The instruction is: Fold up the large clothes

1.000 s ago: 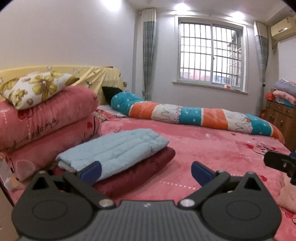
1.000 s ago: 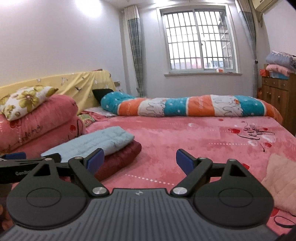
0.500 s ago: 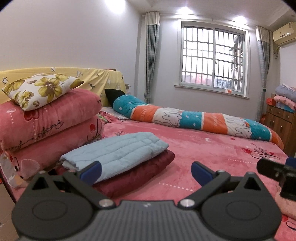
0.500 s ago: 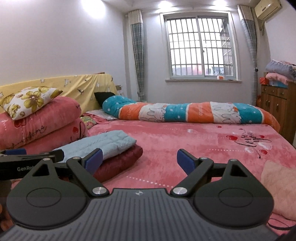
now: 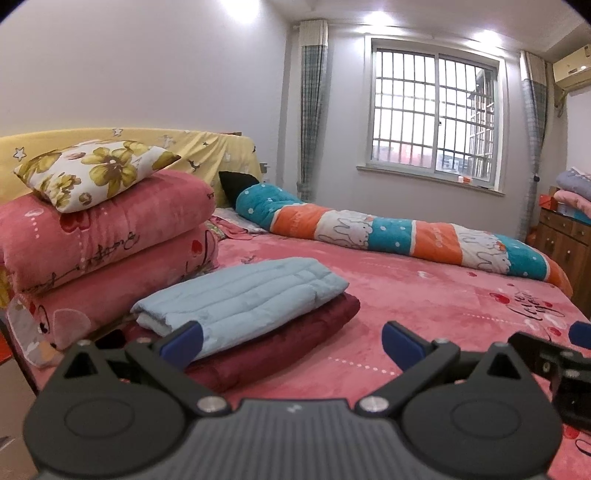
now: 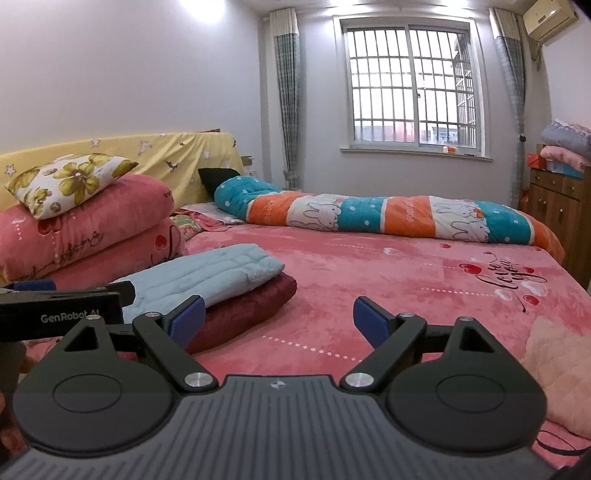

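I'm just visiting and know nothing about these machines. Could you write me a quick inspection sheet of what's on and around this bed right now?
Surface: bed with a pink fleece cover printed with hearts and script.
Job's things: folded blue garment on a folded maroon one; a pale pink piece at the right edge, apparently not yet folded.
Clutter: two rolled pink blankets with a floral pillow on top; a long rolled bunny quilt along the far side.
Claws: left claw and right claw both open, empty, above the bed.
Cables: nothing seen.
Surroundings: barred window, curtains, air conditioner, wooden dresser with stacked bedding.
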